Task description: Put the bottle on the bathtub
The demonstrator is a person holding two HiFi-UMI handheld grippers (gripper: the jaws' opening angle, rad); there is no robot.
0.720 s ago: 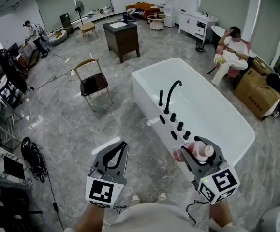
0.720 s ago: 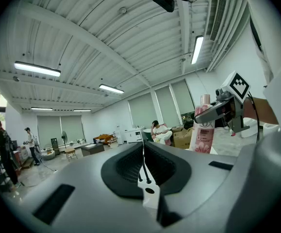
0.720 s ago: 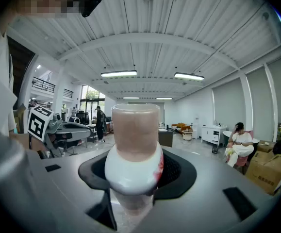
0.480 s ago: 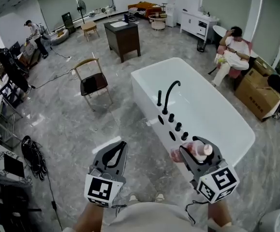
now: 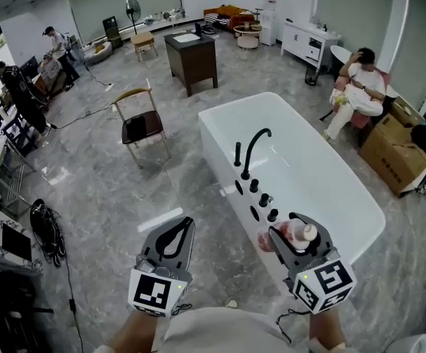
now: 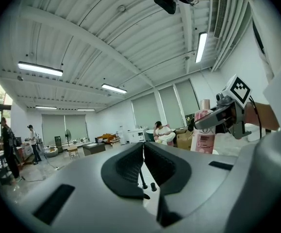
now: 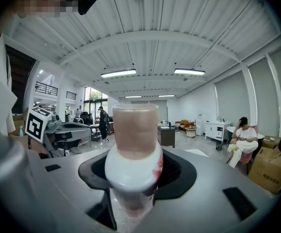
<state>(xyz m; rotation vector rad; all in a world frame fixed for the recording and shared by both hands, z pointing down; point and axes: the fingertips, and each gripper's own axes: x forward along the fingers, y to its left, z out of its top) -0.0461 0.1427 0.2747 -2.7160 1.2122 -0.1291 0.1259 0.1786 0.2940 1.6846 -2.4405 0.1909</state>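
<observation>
Right gripper [image 5: 288, 226]: held level at the near right, jaws well apart and clamped on the bottle [image 5: 293, 234], one pad on each side of its body. Bottle: pink-bodied, white-shouldered, with a pale pink cap, standing upright in the jaws; from the head view it lies over the near end of the bathtub's [image 5: 224, 149] left rim, just this side of the nearest knob, and whether its base touches the rim cannot be told. Left gripper [image 5: 177, 223]: held level at the near left over the grey marbled floor [image 5: 95, 190], jaws closed pad to pad with nothing between them, well apart from the tub. Bathtub: white, freestanding, oval, running from the near right toward the far middle of the room. Faucet [image 5: 253, 147]: black, arched, standing on the tub's left rim, with a row of black knobs [image 5: 260, 198] on the same rim between it and the bottle. Chair [image 5: 140, 122]: wooden frame, dark seat, left of the tub's far end and apart from it. Cabinet [image 5: 192, 59]: dark, freestanding, with a pale top, farther back. Seated person [image 5: 356, 93]: in a pink armchair to the far right of the tub, with cardboard boxes [image 5: 393, 149] beside. Two standing persons [image 5: 21, 87] at the far left.
</observation>
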